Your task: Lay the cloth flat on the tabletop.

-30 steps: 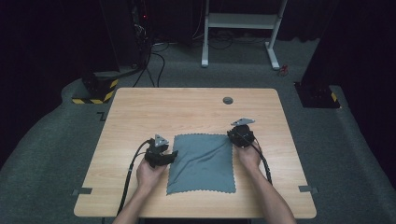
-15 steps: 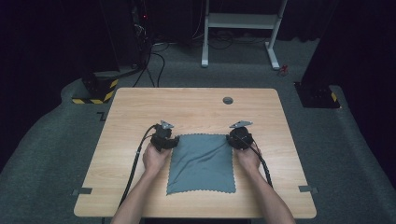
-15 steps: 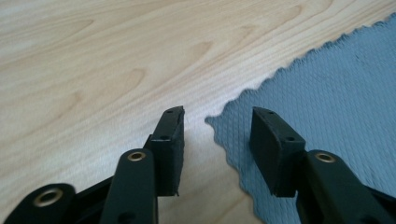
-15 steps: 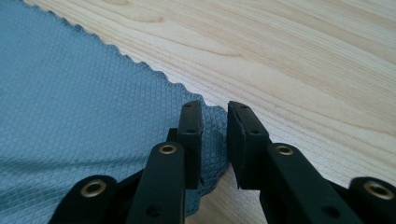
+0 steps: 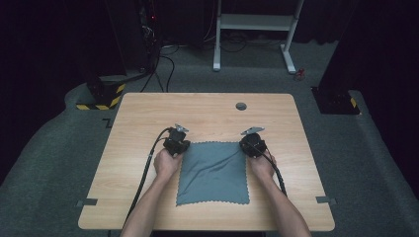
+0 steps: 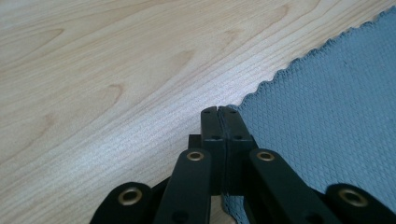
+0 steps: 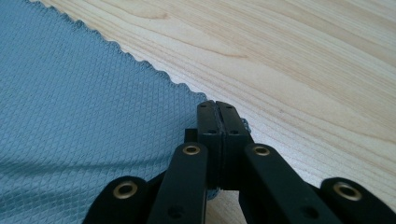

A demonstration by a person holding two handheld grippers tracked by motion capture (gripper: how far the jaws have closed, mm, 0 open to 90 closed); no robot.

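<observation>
Both claws are clamped on the grey cloth point(image 5: 213, 173): left claw point(image 6: 218, 114) and right claw point(image 7: 216, 108) each pinch a far corner, the cloth lying toward the desk's point(image 5: 148, 113) near edge.

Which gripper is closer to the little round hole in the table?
The right gripper. It sits at the grey cloth's far right corner, just below the hole. The left gripper is at the cloth's far left corner, farther off to the hole's left.
</observation>
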